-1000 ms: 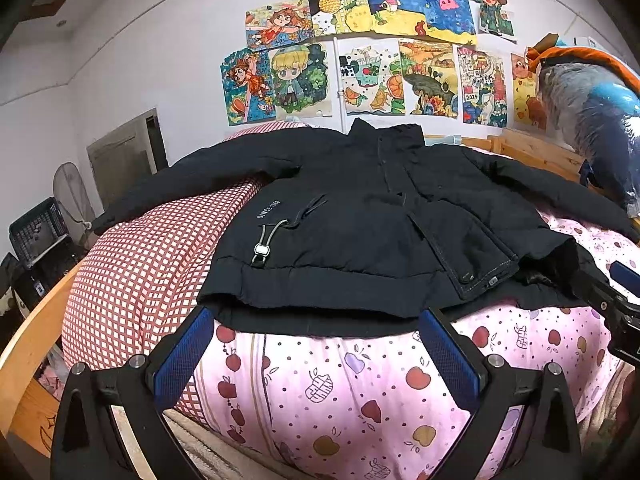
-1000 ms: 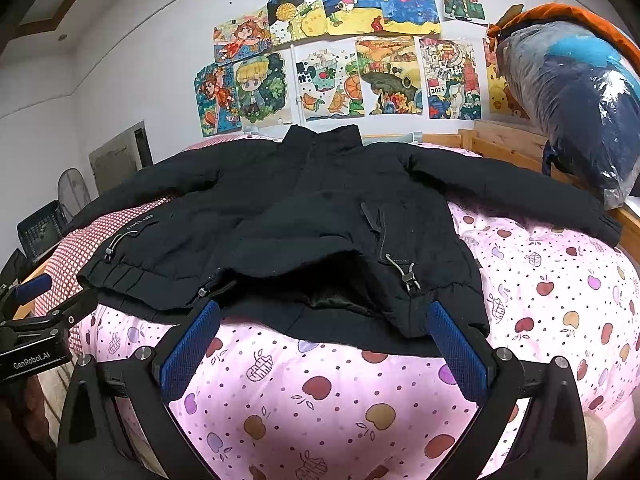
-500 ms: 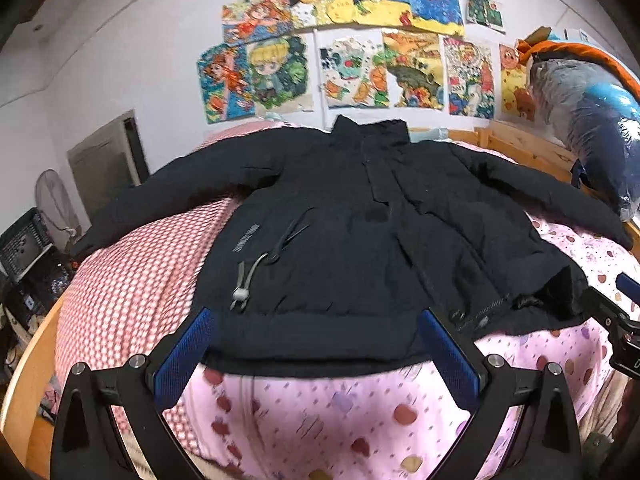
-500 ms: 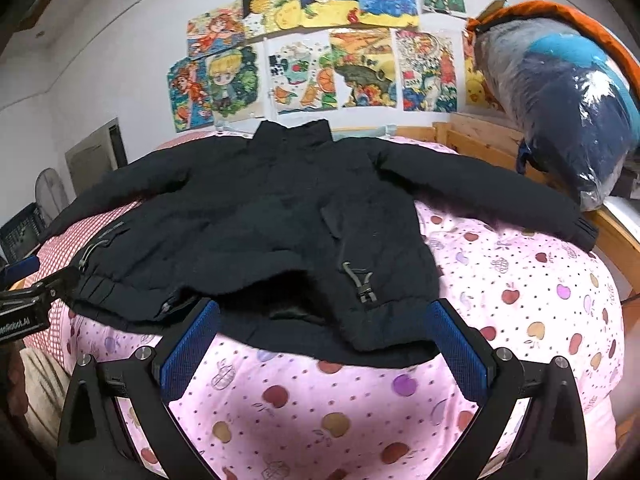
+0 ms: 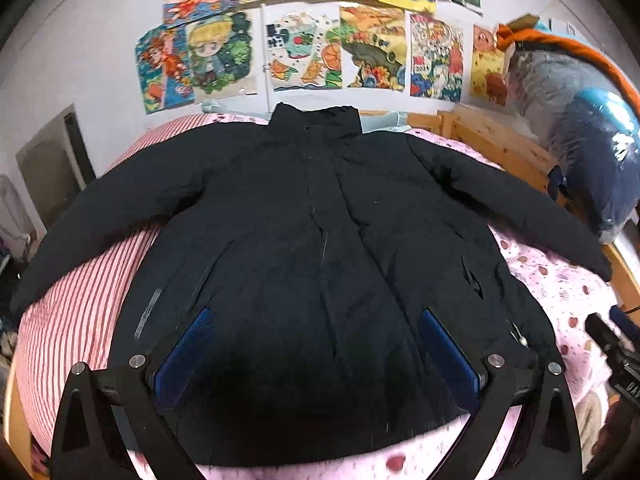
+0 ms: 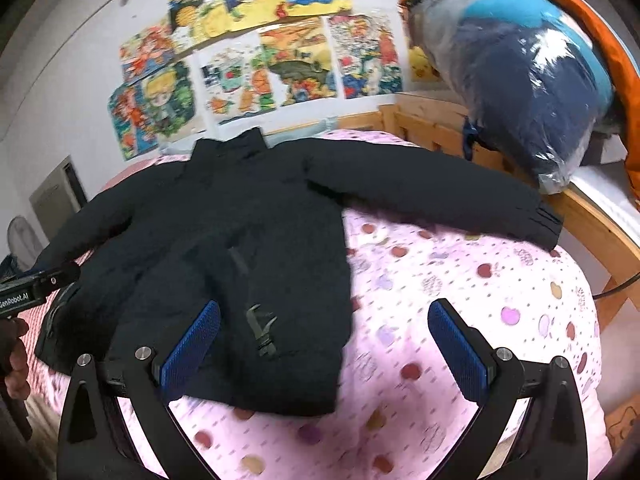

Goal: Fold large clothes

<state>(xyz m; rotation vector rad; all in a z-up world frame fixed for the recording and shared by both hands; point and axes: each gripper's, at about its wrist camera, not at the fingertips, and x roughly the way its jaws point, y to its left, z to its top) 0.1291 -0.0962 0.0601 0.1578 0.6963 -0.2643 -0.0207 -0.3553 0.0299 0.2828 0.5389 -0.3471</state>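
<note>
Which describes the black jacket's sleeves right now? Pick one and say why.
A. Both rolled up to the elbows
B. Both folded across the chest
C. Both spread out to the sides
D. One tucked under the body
C: the black jacket lies front-up on the bed, each sleeve stretched outward from the shoulders, nothing folded in yet.

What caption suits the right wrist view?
Open right claw hovering above a black jacket spread on pink bedding.
</note>
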